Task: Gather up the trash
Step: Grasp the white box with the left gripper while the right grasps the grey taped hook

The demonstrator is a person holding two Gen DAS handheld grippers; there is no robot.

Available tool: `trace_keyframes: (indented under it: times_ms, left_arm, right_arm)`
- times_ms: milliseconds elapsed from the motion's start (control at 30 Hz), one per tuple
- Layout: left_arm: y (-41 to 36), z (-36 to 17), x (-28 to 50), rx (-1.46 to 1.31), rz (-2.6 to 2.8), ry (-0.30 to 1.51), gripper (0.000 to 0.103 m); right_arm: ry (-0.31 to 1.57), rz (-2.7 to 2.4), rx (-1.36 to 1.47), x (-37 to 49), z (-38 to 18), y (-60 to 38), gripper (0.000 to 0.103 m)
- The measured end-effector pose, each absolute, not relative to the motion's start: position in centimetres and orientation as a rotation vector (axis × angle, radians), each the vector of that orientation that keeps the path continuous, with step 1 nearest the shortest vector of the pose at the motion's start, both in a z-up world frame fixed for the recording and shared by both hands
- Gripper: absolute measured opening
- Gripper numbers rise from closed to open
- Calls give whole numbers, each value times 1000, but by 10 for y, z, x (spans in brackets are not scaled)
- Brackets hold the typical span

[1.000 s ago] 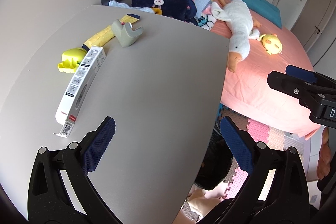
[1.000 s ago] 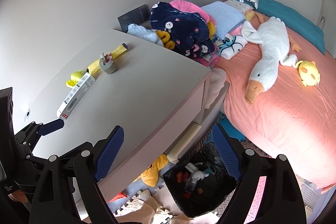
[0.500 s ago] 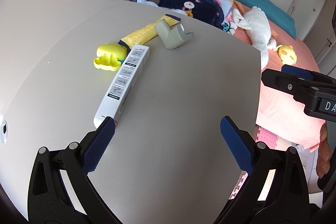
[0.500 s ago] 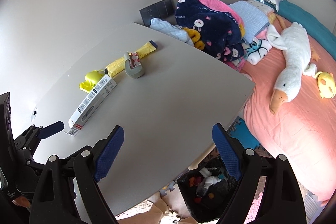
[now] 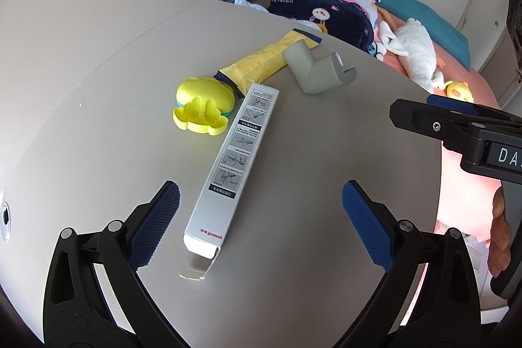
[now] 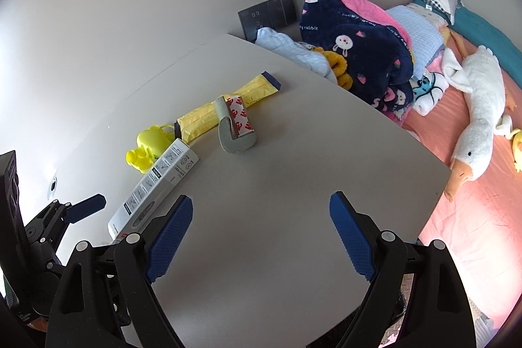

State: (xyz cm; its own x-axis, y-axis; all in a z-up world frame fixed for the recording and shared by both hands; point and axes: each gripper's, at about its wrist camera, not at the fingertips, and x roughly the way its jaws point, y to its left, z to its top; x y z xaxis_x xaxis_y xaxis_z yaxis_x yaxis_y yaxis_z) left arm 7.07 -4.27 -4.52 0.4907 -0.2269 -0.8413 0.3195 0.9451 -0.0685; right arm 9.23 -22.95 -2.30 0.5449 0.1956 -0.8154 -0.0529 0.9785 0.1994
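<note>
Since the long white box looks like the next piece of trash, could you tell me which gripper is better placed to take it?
Left. The left gripper is open with the white box lying between its fingers; the right gripper points at bare table.

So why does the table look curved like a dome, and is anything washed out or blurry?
Left wrist view: the fisheye lens bows the flat table and rounds the frame corners black; the silver box stays sharp, its print readable. Right wrist view: same bending, and the pink bedsheet bleaches toward white at the right edge, where the light is strongest. Neither view shows motion blur.
</note>
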Motion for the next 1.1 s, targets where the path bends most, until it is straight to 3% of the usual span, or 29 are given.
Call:
trace_keyframes:
  times_ms: [400,533,667,800,867,900,1100]
  left_arm:
    - [-32,-66,97,92,-313,1059,78]
    - [-31,-72,102,79,-321,1089,59]
    - [-30,-72,104,77,-318,1084,54]
    - [-32,-71,104,89,-327,1081,42]
    - [-33,-71,103,87,-339,1083,36]
    - [-33,-71,104,86,-342,1086,35]
    - [-32,-65,102,44,-346,1085,29]
  right_arm:
    - [1008,153,135,133,-43,-211,86]
    - [1029,153,142,148,-53,-207,85]
    - [1063,154,166,161,-62,-206,79]
    - [1079,153,171,165,-68,-204,66]
    - [1093,156,170,168,-71,-203,47]
    - [1099,159,172,169,-73,-203,25]
    - [1082,130,162,157,-70,-209,24]
